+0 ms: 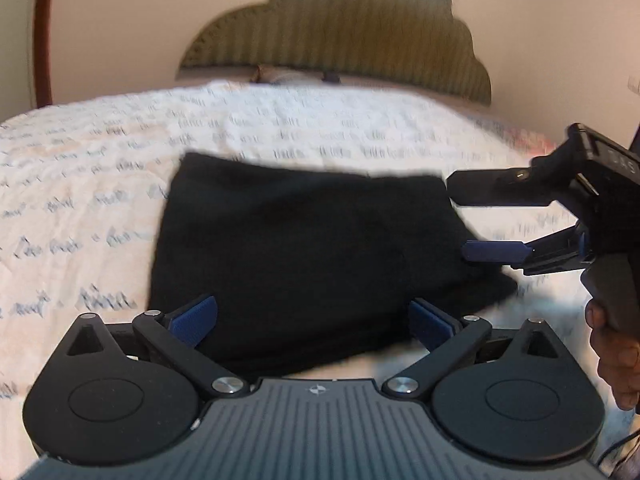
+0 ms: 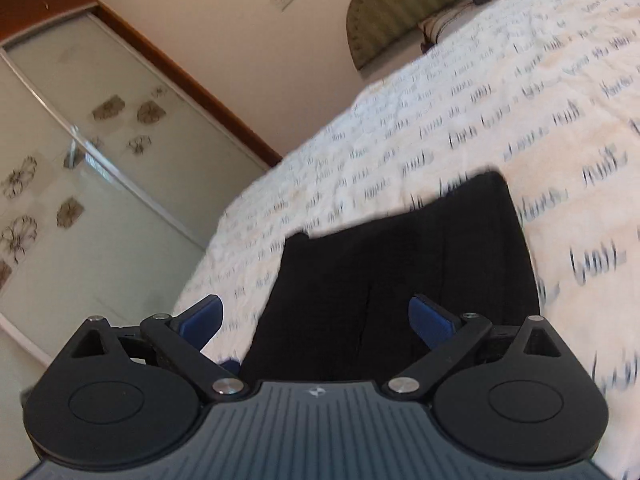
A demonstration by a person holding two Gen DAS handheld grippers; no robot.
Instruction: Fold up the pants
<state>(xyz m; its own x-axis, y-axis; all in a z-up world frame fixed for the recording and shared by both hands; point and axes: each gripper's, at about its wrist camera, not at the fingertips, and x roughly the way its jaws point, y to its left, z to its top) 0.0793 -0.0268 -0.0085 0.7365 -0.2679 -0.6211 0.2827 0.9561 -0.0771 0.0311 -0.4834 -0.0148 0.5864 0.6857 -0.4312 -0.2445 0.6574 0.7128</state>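
One pair of black fabric pants [image 1: 304, 252], folded into a compact rectangle, lies on one white bedspread printed with grey script [image 1: 100, 184], well in from its edges. Two grippers hover at it. The left gripper [image 1: 313, 322] gapes wide, holding nothing. The right gripper [image 2: 315, 320] likewise spreads wide over the pants, empty.

My right gripper [image 2: 314, 320] hovers, jaws spread wide, over the folded black pants [image 2: 400, 272] lying on the script-printed bed [image 2: 520, 112]; a frosted wardrobe door [image 2: 100, 168] stands beyond.
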